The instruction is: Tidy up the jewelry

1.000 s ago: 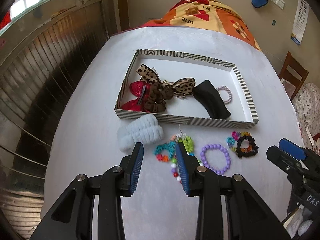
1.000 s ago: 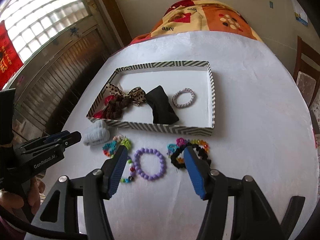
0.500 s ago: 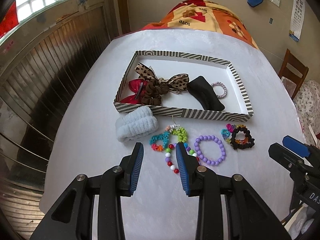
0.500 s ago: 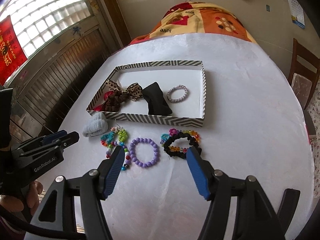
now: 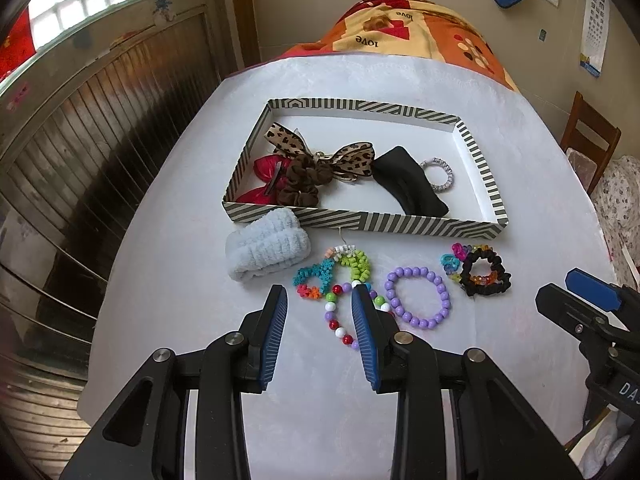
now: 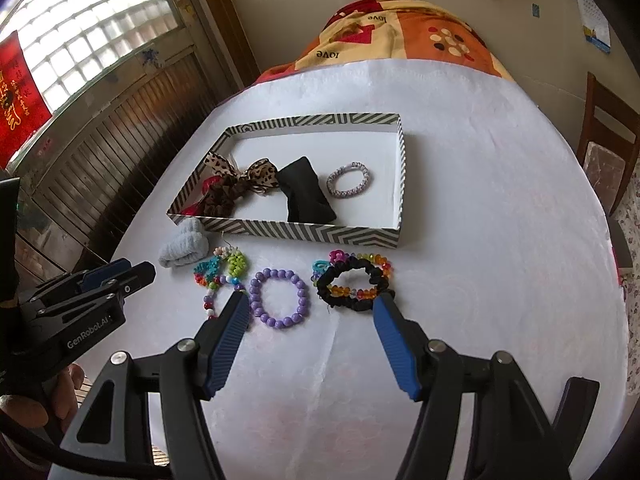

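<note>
A striped tray (image 5: 360,222) (image 6: 304,234) holds a leopard bow (image 5: 352,158), a brown scrunchie (image 5: 300,184), a red bow (image 5: 266,170), a black pouch (image 5: 412,188) and a pale braided bracelet (image 6: 348,178). In front of it on the white table lie a light-blue scrunchie (image 5: 266,254), multicoloured bead strings (image 5: 340,276), a purple bead bracelet (image 5: 418,298) (image 6: 280,298) and a black scrunchie with coloured beads (image 5: 482,272) (image 6: 354,282). My left gripper (image 5: 320,300) is open and empty above the bead strings. My right gripper (image 6: 310,306) is wide open and empty, hovering before the purple bracelet and black scrunchie.
A patterned orange blanket (image 5: 400,32) lies beyond the table's far end. A wooden chair (image 6: 608,140) stands at the right. A slatted wall and window (image 5: 100,80) are close on the left, past the table edge.
Both grippers have drawn back and up from the items, so the tray and jewelry look farther away. The jaws stay open. Nothing on the table has moved.
</note>
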The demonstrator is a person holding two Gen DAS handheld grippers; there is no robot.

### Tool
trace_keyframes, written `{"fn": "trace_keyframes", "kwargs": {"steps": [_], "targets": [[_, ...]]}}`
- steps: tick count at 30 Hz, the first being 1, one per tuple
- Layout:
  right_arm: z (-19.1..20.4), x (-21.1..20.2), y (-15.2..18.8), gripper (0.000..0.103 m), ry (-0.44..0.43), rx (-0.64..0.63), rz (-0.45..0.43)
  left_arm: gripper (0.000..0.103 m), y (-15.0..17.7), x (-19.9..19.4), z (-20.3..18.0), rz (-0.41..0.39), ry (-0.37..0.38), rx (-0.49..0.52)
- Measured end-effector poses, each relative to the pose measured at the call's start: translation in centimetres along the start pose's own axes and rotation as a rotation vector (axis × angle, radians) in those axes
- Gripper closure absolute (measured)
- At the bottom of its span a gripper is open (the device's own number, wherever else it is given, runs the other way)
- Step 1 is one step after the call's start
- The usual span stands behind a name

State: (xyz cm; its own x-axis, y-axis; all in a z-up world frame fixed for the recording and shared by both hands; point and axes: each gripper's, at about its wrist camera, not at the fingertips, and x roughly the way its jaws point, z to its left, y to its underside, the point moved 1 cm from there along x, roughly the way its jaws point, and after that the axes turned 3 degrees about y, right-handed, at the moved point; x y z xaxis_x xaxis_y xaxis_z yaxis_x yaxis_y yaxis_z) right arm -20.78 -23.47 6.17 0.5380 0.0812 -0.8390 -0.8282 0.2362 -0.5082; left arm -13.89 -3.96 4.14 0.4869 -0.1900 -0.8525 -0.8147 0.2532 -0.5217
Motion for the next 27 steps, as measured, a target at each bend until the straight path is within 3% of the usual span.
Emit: {"fn": "trace_keyframes", "kwargs": {"steps": [27], "targets": [[0.4,2.2,-0.4,0.035,-0.011,-0.025,0.05,0.087,-0.3,1.6,0.3,0.04,0.003,-0.009]]}}
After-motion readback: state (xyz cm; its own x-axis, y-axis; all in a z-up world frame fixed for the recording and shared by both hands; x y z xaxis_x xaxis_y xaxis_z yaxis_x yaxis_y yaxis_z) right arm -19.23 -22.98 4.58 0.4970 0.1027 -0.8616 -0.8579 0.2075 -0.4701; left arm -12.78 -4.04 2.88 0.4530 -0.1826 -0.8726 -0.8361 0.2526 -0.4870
